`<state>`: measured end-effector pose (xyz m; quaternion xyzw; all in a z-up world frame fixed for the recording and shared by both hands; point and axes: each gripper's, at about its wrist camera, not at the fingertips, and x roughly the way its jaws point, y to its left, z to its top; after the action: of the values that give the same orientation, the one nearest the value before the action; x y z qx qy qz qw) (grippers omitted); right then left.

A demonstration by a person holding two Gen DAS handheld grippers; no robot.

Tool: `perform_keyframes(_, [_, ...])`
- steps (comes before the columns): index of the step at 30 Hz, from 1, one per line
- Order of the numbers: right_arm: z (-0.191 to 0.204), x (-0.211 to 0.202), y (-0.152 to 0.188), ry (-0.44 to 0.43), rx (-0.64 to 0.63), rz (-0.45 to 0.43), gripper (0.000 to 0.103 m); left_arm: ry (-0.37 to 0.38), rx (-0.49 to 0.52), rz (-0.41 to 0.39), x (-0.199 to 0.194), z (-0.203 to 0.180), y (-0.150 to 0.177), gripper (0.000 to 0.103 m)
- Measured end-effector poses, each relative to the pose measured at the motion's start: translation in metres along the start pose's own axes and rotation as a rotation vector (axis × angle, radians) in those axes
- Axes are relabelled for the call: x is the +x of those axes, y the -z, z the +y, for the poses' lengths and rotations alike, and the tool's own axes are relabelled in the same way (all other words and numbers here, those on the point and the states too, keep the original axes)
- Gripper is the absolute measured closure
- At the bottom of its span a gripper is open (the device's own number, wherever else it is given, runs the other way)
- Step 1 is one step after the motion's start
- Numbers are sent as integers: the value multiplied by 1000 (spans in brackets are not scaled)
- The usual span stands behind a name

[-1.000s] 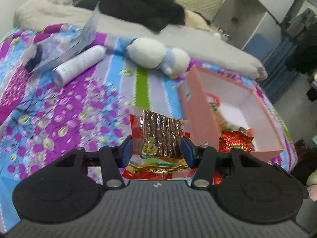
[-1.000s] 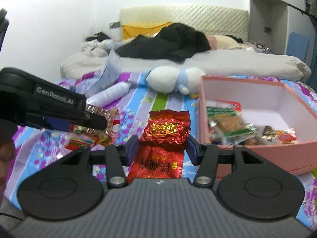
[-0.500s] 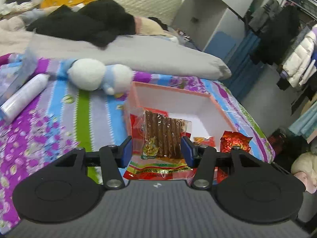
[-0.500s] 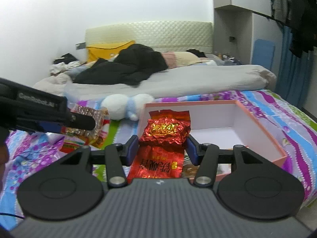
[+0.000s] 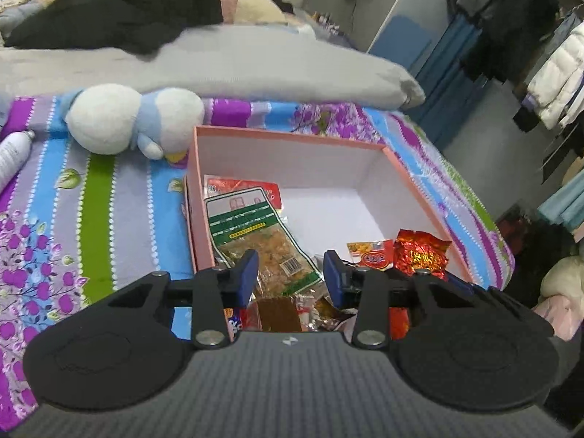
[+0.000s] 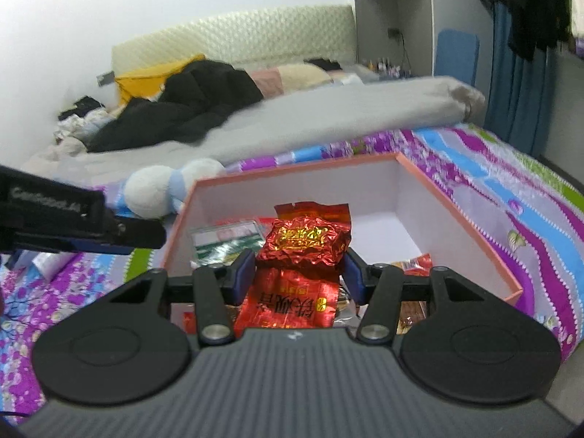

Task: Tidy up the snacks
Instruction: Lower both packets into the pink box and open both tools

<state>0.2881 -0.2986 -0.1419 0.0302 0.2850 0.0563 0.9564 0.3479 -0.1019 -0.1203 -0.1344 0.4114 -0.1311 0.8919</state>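
Left tongs (image 5: 290,273): empty, hovering over the near end of the box; the jaws are closing with nothing between them but a view down onto the packets below.
Right tongs (image 6: 298,273): clamped on a red foil packet (image 6: 304,242), held above the near end of the box, not yet let go.
Packets at the near end of the box: a brown snack packet (image 5: 279,314) and other wrappers lie just under the left tongs, partly hidden by them.
Clear packet with green label (image 5: 255,233): lies flat in the box along its left wall, with a red packet (image 5: 242,186) under its far end.
Small orange packet (image 5: 370,253): in the box near its right wall, just beside the red foil packet held by the right tongs.
Box (image 5: 288,133): pink, open, on the bed near its right edge; its far half is bare white floor.
Done so far: several snacks are already inside the box.
Left to do: the red foil packet has to be dropped in; I judge this the step in hand.
Bed (image 5: 102,197): no loose snacks show on the striped cover in these views, so the task looks nearly finished.
Beyond the box: a white and blue plush toy (image 5: 135,118) lies by its far left corner, and a white bottle (image 5: 12,151) at the bed's left edge.
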Motion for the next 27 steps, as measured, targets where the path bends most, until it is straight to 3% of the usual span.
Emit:
perform_keyframes(8, [-16, 51, -6, 17, 26, 77, 47, -42, 24, 44, 46, 10, -15, 57])
perform_keyframes(9, [-17, 55, -7, 17, 30, 81, 45, -48, 26, 45, 48, 12, -16, 57])
perform_keyframes(11, [-19, 61, -7, 24, 57, 89, 23, -76, 43, 42, 50, 16, -19, 56])
perform_keyframes(13, [-21, 60, -7, 28, 82, 82, 18, -84, 44, 36, 48, 21, -22, 53])
perform_keyframes(17, [-20, 52, -9, 25, 91, 73, 18, -81, 50, -4, 30, 23, -27, 47])
perform_keyframes(21, [-14, 30, -14, 29, 107, 27, 18, -46, 62, -52, -3, 14, -25, 33])
perform_keyframes(27, [-3, -22, -16, 9, 136, -41, 18, -59, 143, -125, -56, -5, -13, 14])
